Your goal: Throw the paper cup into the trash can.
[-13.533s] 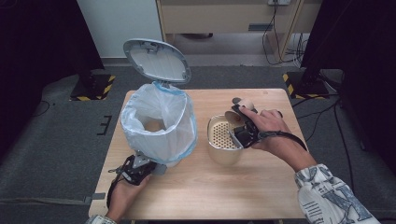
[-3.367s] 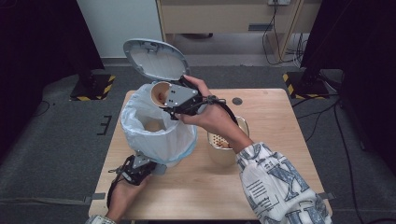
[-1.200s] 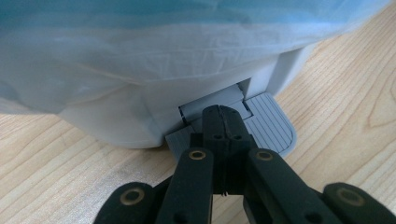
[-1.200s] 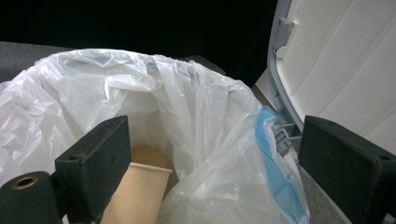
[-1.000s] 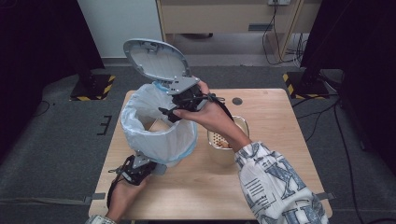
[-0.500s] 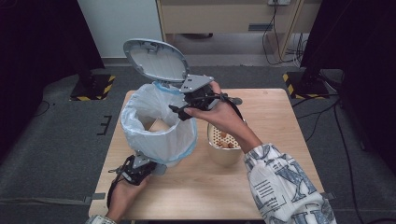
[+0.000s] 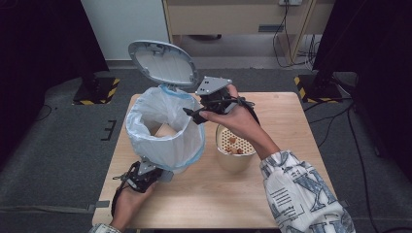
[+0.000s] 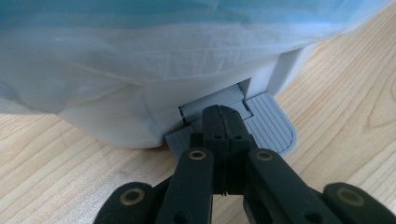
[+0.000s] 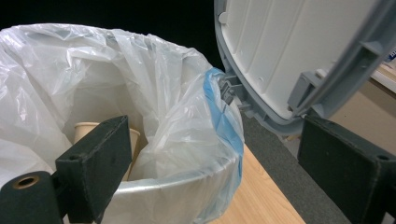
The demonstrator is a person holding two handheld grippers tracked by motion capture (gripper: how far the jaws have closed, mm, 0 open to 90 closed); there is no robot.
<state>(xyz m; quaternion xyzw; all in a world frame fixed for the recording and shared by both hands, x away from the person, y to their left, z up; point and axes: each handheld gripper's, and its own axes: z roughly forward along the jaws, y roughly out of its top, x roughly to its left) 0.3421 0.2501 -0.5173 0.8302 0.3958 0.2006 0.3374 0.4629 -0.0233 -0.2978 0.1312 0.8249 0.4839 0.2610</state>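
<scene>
Crowding bin [image 7: 165,133], perforated cup [image 7: 235,150], raised lid [image 7: 163,62]

Wooden table [image 7: 291,194] with bin [image 7: 167,141], beige container [image 7: 235,158]

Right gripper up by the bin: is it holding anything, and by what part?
Nothing. The right gripper hangs open beside the bin's rim, jaws apart and empty.

I see the bin [image 7: 165,141] standing at the table's [image 7: 291,204] left half, its lid [image 7: 163,62] raised behind it. A paper cup [image 9: 105,140] lies inside the liner [image 9: 154,102]. The perforated container [image 7: 235,151] stands just right of the bin. My left gripper [image 8: 224,126] sits on the pedal [image 8: 271,126] at the bin's near foot; my right gripper [image 7: 197,115] hangs above the bin's right rim.
</scene>
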